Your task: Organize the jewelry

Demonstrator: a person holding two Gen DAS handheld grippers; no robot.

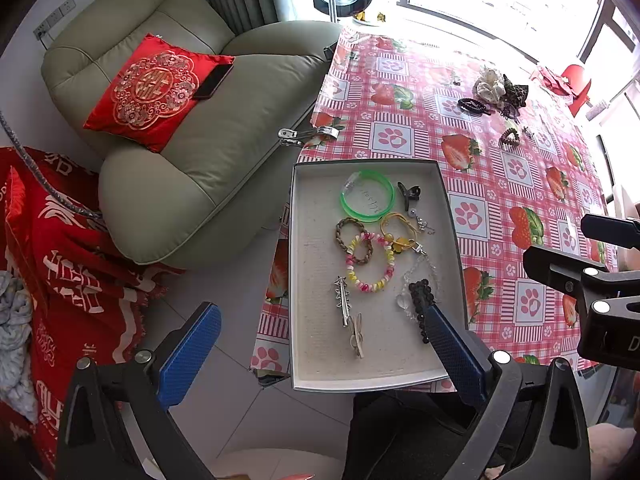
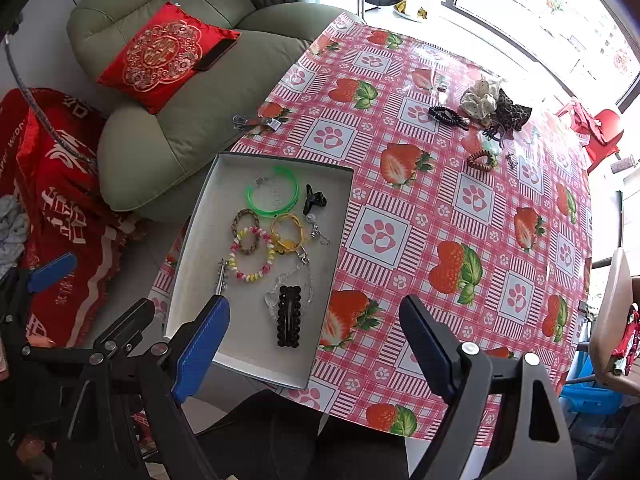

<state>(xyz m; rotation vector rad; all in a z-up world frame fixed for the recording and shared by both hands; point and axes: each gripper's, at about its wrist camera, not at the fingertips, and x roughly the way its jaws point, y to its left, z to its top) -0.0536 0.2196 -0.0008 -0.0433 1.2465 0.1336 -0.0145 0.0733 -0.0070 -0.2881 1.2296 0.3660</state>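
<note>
A shallow white tray (image 1: 316,184) (image 2: 208,216) sits at the table's near left edge. It holds a green bangle (image 1: 367,195) (image 2: 273,196), a braided ring, a pink-yellow bead bracelet (image 1: 370,262) (image 2: 253,255), a yellow hair tie, a black claw clip (image 1: 409,194) (image 2: 313,199), a black beaded snap clip (image 1: 422,308) (image 2: 289,316), a silver clip and a clear bead chain. Scrunchies (image 1: 490,86) (image 2: 482,98), black hair ties (image 1: 474,106) and a brown coil tie (image 1: 509,137) (image 2: 481,160) lie at the far side of the table. My left gripper (image 1: 316,356) is open and empty above the tray's near end. My right gripper (image 2: 314,344) is open and empty over the tray's near right corner.
The table wears a red strawberry and paw-print cloth (image 1: 520,200) (image 2: 440,220), clipped at its left edge by a metal clamp (image 1: 308,136) (image 2: 256,122). A grey-green armchair (image 1: 180,120) with a red cushion and a phone stands left. A red blanket (image 1: 72,280) lies lower left.
</note>
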